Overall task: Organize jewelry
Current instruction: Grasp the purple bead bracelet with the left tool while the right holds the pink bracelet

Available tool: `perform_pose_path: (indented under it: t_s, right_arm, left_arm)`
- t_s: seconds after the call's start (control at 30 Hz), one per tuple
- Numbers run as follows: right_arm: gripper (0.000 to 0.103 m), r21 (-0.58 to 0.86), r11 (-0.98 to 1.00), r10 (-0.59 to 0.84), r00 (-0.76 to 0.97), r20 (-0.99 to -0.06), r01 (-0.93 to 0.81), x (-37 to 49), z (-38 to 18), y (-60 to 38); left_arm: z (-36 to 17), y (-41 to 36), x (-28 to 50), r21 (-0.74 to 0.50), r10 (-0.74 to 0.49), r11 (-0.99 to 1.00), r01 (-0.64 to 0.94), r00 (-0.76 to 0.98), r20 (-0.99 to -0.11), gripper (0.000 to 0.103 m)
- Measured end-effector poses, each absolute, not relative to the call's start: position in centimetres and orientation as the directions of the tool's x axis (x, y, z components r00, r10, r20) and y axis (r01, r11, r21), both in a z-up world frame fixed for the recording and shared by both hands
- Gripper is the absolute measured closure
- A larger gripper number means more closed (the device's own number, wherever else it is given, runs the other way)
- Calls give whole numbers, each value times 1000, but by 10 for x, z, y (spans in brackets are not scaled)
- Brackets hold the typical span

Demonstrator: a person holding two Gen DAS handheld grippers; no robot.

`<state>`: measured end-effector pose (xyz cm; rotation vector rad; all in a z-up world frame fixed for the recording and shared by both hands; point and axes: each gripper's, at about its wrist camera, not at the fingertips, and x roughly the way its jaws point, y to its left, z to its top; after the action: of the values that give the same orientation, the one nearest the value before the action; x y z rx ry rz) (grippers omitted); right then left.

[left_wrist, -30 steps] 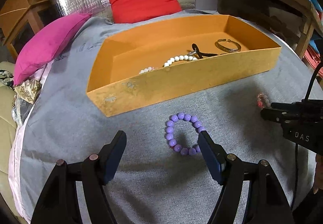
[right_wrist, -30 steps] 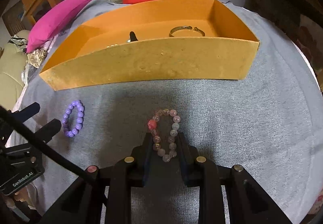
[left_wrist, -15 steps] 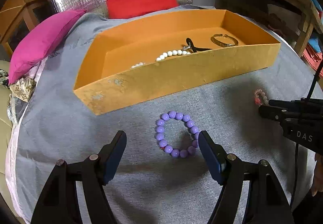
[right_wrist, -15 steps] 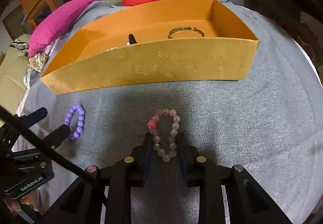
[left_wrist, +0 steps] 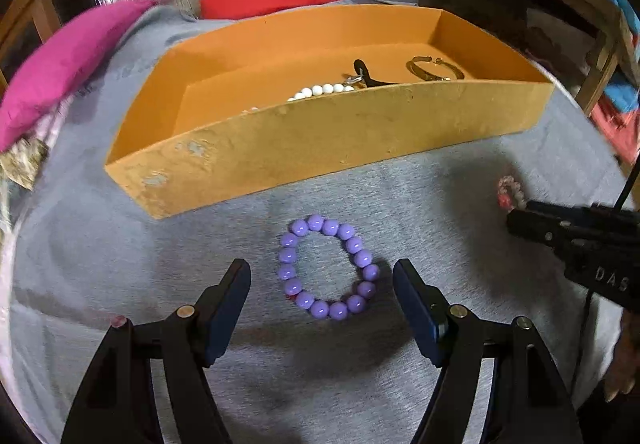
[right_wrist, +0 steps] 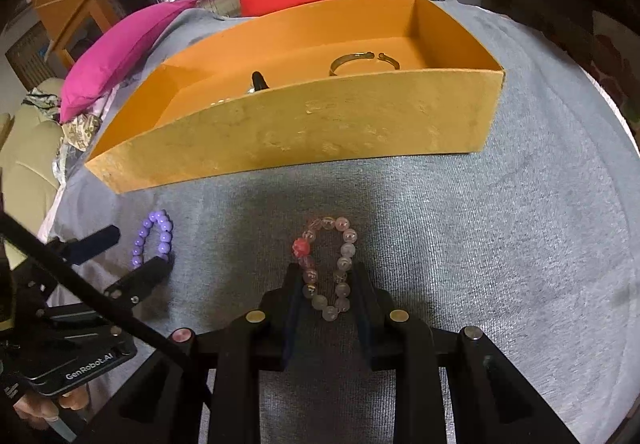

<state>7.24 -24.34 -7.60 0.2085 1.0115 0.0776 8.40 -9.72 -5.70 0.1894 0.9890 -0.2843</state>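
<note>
Purple bracelet: a ring of round glossy purple beads (left_wrist: 328,267) is lying flat on the grey cloth-covered counter (left_wrist: 120,264), just in front of the box's long near wall.
Left gripper: the black two-finger left gripper (left_wrist: 322,276) is hovering with its jaws wide apart, one on either side of the purple bracelet, not touching it.
Pink bracelet: a loop of pale pink and clear beads with one red bead (right_wrist: 327,268) is lying on the counter to the right of the purple one.
Right gripper: the black right gripper (right_wrist: 326,284) is clamping the near half of the pink bracelet, squeezing the loop narrow.
Box: a shallow orange cardboard box (left_wrist: 320,140) is sitting toward the counter's far edge, holding a white bead strand (left_wrist: 320,90), a black piece (left_wrist: 366,74) and a metal open bangle (left_wrist: 434,69).
</note>
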Motion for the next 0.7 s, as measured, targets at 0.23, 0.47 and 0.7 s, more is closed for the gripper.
perform_pose_path:
  t_s: [0.23,0.47,0.7]
  right_arm:
    - [75,221,975,167,531,-831,39,72,-76,-244]
    - [74,221,975,178,527,-831,20,71,-75,-245]
    - [72,260,965,200,529,-825,40,68,-74,-255]
  left_arm:
    - [-58,-80,94,-72,-239,941,332,496,-835,29]
    - [-61,-72,90,-102,-279,924,368,468,-839,29]
    - [-66,-82,94,-90,-265,929,359,476,-838,30]
